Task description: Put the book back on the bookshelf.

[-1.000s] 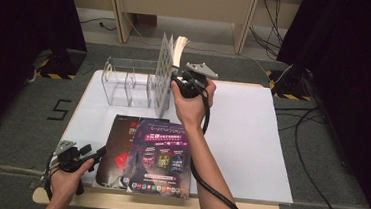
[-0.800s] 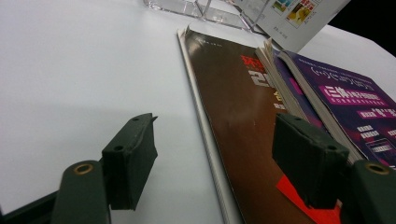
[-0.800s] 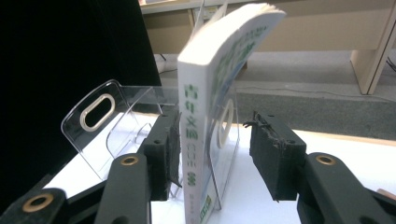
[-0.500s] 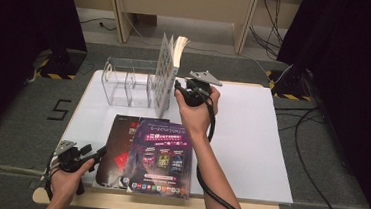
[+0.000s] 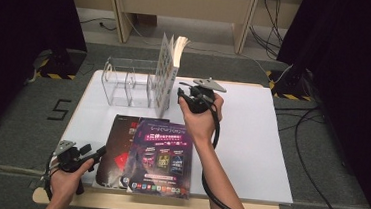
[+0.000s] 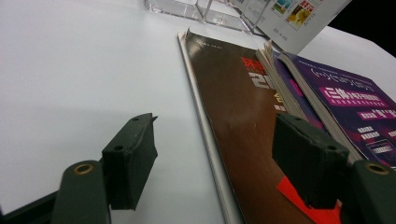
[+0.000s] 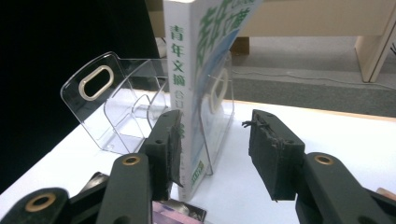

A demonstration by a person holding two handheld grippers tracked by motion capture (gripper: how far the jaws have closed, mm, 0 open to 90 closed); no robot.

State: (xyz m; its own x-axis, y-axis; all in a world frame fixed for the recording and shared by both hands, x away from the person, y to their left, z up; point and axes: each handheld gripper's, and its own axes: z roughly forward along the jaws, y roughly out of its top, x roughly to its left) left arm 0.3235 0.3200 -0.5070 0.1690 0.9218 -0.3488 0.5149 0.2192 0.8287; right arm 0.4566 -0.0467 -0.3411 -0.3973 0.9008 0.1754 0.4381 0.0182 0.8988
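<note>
Table (image 5: 251, 140), white, rectangular, seen from above, with a clear acrylic rack (image 5: 125, 82) of several compartments near its far left edge. Upright book (image 5: 168, 73) with white cover, green characters on the spine, in the right-most compartment of the rack, leaning a little, top pages fanned. Two more volumes flat near the front edge: brown-covered book (image 5: 117, 149) on the left, purple magazine (image 5: 161, 158) partly overlapping its right side.

Right gripper (image 5: 186, 95) held in the right hand (image 5: 200, 118) just beside the upright book, on its right, low near the table; cable (image 5: 216, 137) trailing back along the forearm. From the right gripper view: right gripper (image 7: 212, 144) with jaws apart, empty; left-hand pad close against the lower spine of the book (image 7: 180, 84), contact uncertain; right-hand pad clear of the book, over bare table (image 7: 327, 135). Acrylic rack (image 7: 107, 98) behind, empty compartments to the left of the book.

Left gripper (image 5: 92, 153) held in the left hand (image 5: 64, 180) at the front left corner of the table, pointing toward the near left edge of the brown-covered book. From the left gripper view: left gripper (image 6: 215, 163) wide open, nothing gripped; one pad above bare table (image 6: 70, 70), the other above the brown-covered book (image 6: 238, 116), the book's edge between them. Purple magazine (image 6: 345, 102) lying partly on top of the brown one, upright book's corner (image 6: 289, 18) and rack (image 6: 201, 9) beyond.
</note>
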